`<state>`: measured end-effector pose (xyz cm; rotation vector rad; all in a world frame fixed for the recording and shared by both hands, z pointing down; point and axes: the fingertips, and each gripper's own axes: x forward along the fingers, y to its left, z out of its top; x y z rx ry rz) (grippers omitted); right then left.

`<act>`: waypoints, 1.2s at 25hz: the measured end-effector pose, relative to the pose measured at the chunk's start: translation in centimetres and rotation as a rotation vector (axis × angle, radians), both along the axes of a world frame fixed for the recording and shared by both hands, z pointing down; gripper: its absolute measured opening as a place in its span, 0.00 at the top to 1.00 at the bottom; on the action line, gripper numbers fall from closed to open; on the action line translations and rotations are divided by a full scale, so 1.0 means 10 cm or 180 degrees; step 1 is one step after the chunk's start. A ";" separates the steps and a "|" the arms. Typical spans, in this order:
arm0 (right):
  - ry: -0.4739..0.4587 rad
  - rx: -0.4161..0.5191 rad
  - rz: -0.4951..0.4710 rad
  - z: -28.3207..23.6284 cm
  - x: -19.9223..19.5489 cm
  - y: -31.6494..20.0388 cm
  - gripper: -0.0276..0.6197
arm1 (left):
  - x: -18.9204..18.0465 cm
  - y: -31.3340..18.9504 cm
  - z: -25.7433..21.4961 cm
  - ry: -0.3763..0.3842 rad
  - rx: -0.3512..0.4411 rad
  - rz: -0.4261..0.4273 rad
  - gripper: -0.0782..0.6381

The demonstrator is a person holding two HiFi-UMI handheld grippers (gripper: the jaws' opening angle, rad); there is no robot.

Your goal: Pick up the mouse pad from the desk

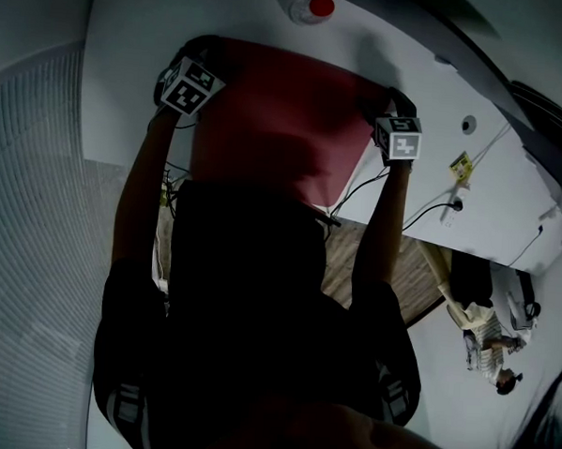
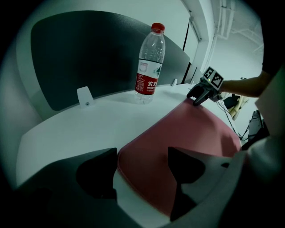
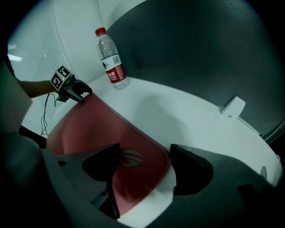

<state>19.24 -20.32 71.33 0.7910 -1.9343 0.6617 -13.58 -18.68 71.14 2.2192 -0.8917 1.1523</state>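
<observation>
White curved desk point(image 1: 130, 61), with a dark partition point(image 2: 89, 58) rising behind the water bottle point(image 2: 149, 67), which stands upright with a red cap and red label. Left of the bottle, the left gripper point(image 2: 142, 153) has its jaws spread wide, with one corner of the mouse pad point(image 1: 277, 125) lying loose between them. The pad lies on the desk in front of the bottle, dull red with a stitched edge and a small logo point(image 3: 129, 156). Right of the bottle, the right gripper point(image 3: 144, 149) likewise has its jaws apart, astride the pad's other far corner
</observation>
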 end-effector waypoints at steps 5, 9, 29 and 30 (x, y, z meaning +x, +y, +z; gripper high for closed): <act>-0.0018 0.0043 -0.0014 0.00 -0.01 -0.01 0.45 | -0.06 -0.04 0.06 -0.0067 -0.0040 -0.0086 0.40; -0.0029 0.0072 -0.0004 -0.01 -0.03 -0.01 0.45 | -0.05 -0.02 0.07 -0.0119 -0.0096 -0.0026 0.41; 0.0026 0.0127 -0.0076 -0.02 -0.06 0.04 0.51 | -0.01 0.00 0.02 -0.0257 -0.0158 0.0077 0.42; 0.0028 0.0131 -0.0074 -0.02 -0.06 0.04 0.51 | -0.01 0.00 0.02 -0.0255 -0.0156 0.0067 0.42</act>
